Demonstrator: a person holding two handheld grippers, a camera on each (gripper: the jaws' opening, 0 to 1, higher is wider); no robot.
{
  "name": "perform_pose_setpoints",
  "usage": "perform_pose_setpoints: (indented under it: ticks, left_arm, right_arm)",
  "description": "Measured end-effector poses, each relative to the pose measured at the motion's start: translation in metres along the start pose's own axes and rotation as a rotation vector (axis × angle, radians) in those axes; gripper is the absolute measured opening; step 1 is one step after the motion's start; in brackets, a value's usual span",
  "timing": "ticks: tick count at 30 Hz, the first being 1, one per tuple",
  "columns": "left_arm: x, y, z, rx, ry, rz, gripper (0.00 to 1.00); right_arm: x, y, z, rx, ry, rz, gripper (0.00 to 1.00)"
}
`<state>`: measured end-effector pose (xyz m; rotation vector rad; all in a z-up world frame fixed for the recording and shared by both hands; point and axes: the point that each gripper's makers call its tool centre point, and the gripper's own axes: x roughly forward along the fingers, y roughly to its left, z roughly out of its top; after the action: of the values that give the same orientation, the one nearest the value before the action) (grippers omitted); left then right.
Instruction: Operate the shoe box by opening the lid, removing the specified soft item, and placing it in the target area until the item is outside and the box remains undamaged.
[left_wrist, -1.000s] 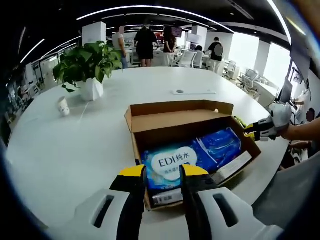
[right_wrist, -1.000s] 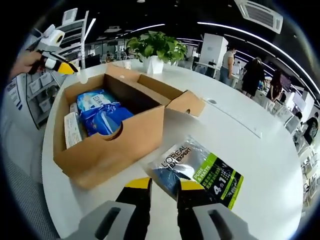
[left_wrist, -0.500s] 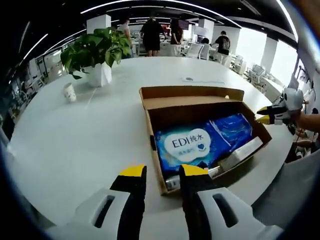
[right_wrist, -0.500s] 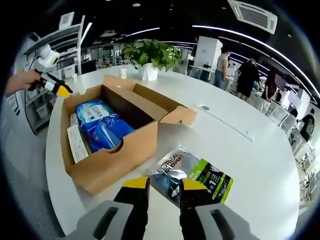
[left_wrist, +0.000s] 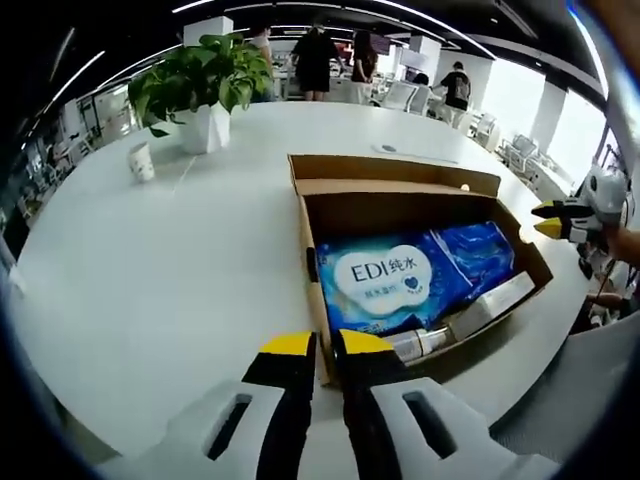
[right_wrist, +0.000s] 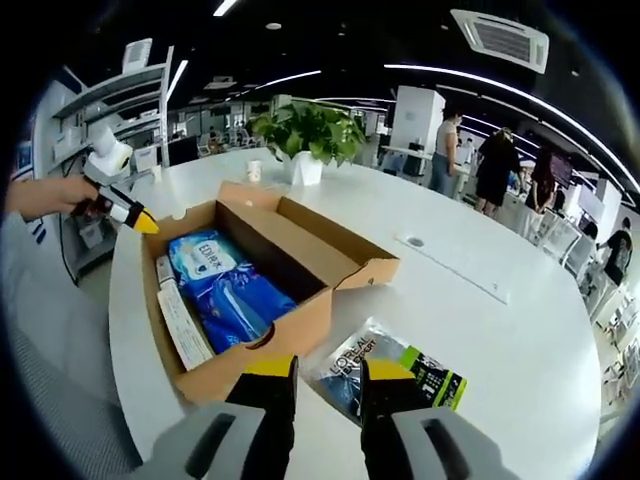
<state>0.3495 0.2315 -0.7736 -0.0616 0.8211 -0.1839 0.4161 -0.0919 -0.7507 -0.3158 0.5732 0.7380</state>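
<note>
An open cardboard shoe box (left_wrist: 400, 190) is seen on the white round table (left_wrist: 150, 260), near the table's edge closest to the person, with its lid folded back flat. Inside it a blue soft pack marked EDI (left_wrist: 385, 280) is laid, with a second blue pack (left_wrist: 480, 250) beside it and a flat white carton (left_wrist: 490, 305) along the box's near wall. In the right gripper view, a silver, black and green sachet (right_wrist: 395, 368) is found outside the box, flat on the table just beside the box's end wall.

The left gripper (left_wrist: 315, 345) is held nearly closed on nothing, above the box's near corner. The right gripper (right_wrist: 315, 368) is parted with nothing grasped, above the sachet. A potted plant (left_wrist: 200, 85) and a paper cup (left_wrist: 141, 160) are set towards the far edge.
</note>
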Motion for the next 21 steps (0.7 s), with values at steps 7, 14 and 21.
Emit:
perform_pose_setpoints:
  ticks: [7, 14, 21]
  left_arm:
    - [0.0, 0.0, 0.0, -0.034, -0.008, 0.004, 0.06]
    - [0.001, 0.001, -0.001, -0.075, 0.015, 0.014, 0.05]
    - [0.001, 0.002, -0.002, -0.105, 0.021, 0.034, 0.03]
  right_arm:
    - [0.01, 0.022, 0.019, -0.002, -0.028, 0.048, 0.21]
    - [0.025, 0.048, 0.032, 0.005, -0.036, 0.113, 0.21]
    - [0.039, 0.07, 0.04, -0.001, -0.032, 0.165, 0.22]
